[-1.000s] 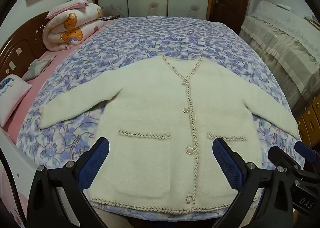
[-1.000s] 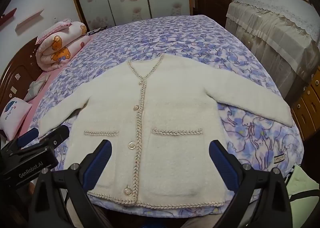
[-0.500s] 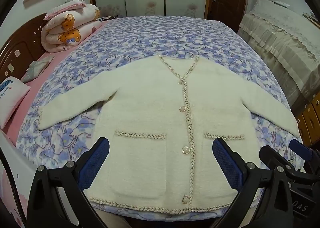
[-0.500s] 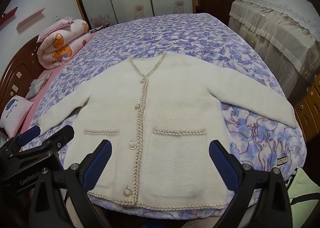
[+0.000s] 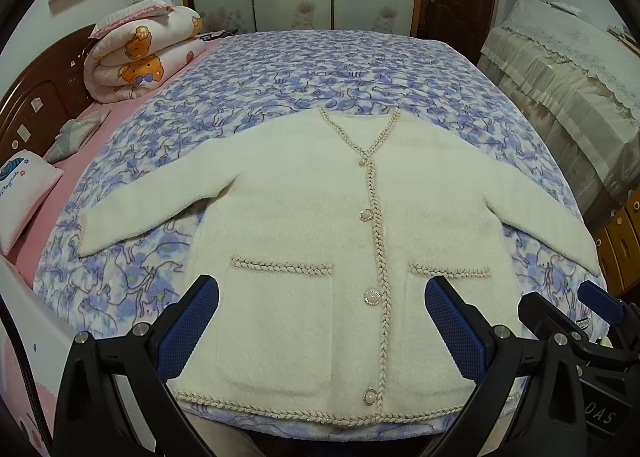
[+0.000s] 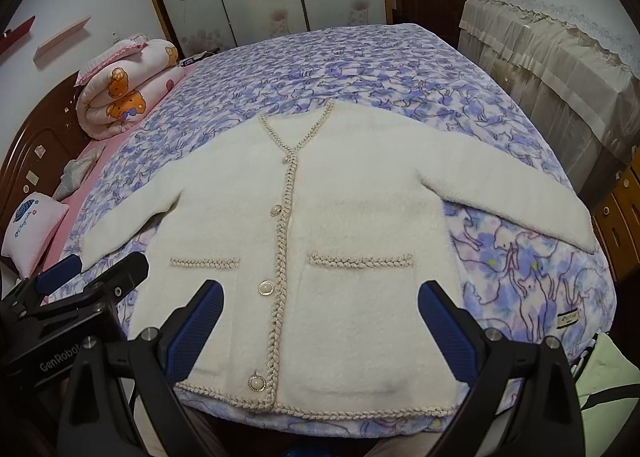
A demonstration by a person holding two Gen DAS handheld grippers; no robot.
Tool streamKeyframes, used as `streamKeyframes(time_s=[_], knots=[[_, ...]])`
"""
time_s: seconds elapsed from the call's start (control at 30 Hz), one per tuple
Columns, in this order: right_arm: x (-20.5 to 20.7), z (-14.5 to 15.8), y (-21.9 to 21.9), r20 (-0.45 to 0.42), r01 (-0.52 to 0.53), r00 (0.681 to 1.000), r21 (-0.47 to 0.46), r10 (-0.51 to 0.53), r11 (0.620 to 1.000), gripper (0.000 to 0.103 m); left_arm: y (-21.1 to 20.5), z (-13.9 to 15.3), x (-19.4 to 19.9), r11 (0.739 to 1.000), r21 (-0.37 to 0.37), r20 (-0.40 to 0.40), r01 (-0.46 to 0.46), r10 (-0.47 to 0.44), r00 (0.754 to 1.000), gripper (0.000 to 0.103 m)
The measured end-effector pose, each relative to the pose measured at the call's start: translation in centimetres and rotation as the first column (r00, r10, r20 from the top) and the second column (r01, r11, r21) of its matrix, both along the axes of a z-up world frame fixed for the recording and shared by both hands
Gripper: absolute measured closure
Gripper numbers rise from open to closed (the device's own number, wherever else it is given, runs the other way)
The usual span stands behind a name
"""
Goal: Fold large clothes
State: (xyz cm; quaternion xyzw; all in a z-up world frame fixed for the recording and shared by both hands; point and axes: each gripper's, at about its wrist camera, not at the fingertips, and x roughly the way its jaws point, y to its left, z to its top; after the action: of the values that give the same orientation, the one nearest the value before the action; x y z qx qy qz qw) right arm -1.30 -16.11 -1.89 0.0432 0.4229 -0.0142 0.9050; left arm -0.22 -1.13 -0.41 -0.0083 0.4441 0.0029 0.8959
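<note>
A cream fluffy cardigan [image 5: 320,225] with braided trim, pearl buttons and two front pockets lies flat and buttoned on the bed, sleeves spread to both sides. It also shows in the right wrist view [image 6: 320,225]. My left gripper [image 5: 320,325] is open and empty, hovering above the hem over the left pocket and button line. My right gripper [image 6: 320,325] is open and empty above the hem near the right pocket. The right gripper's body shows in the left wrist view [image 5: 576,321]; the left gripper's body shows in the right wrist view [image 6: 72,297].
The bed carries a purple floral blanket [image 5: 320,69]. A rolled bear-print quilt [image 5: 140,53] and a small pillow [image 5: 20,193] lie by the headboard at the left. A cloth-covered cabinet [image 5: 560,69] stands at the right. Wardrobe doors and a door are beyond.
Both views have shifted slightly; the cardigan sits a little lower and further left in the left view. Both grippers stay open and the cardigan lies unmoved.
</note>
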Motion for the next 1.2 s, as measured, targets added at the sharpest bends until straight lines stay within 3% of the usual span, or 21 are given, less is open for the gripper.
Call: streamKeyframes(time_s=[1.2], knots=[[-0.3, -0.2, -0.1, 0.002, 0.002, 1.0, 0.002, -0.002, 1.0, 0.005, -0.7, -0.6, -0.7, 1.0, 0.003, -0.013, -0.003, 0.003, 1.0, 0.001]])
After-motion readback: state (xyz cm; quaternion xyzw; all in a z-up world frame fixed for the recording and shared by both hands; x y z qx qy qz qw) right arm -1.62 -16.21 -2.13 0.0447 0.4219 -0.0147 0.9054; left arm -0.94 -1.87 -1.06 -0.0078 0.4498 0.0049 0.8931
